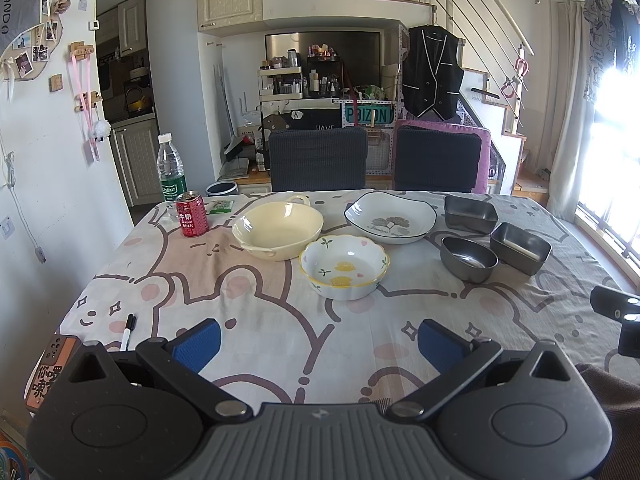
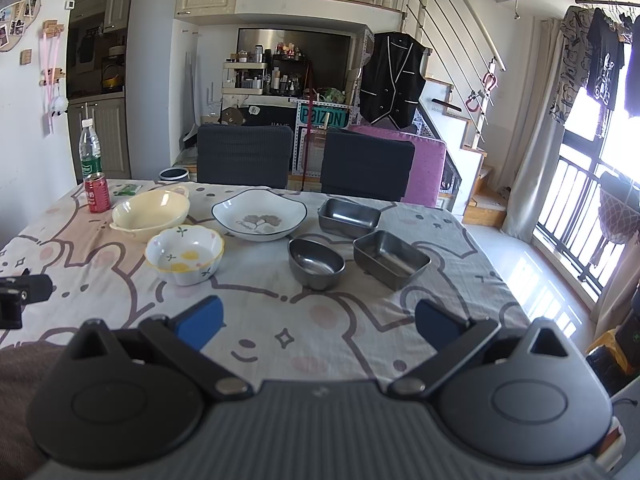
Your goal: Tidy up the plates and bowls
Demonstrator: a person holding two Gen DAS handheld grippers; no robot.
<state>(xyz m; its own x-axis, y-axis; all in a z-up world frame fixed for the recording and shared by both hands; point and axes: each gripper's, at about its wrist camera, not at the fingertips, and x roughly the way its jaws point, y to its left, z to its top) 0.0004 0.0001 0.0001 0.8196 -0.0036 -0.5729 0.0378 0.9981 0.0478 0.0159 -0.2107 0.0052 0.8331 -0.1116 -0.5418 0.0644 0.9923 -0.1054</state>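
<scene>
Bowls and plates sit apart mid-table: cream bowl [image 1: 277,230], lemon bowl [image 1: 344,266], leaf plate [image 1: 391,218]; my left tongs [image 1: 319,342] and right tongs [image 2: 318,320] gape, holding nothing.

All upright on tablecloth, apart: cream handled bowl [image 1: 277,230], lemon-print bowl [image 1: 344,266] just beside it, white leaf plate [image 1: 390,218], oval steel bowl [image 1: 469,259], 2 rect steel trays [image 1: 470,213] [image 1: 520,247].

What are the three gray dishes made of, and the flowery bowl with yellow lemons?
The two rectangular gray trays and the oval gray bowl look like brushed metal, probably stainless steel: dull silvery walls with soft reflections. The scalloped white bowl with yellow lemons looks like glazed ceramic: glossy, painted, with bright highlights.
</scene>
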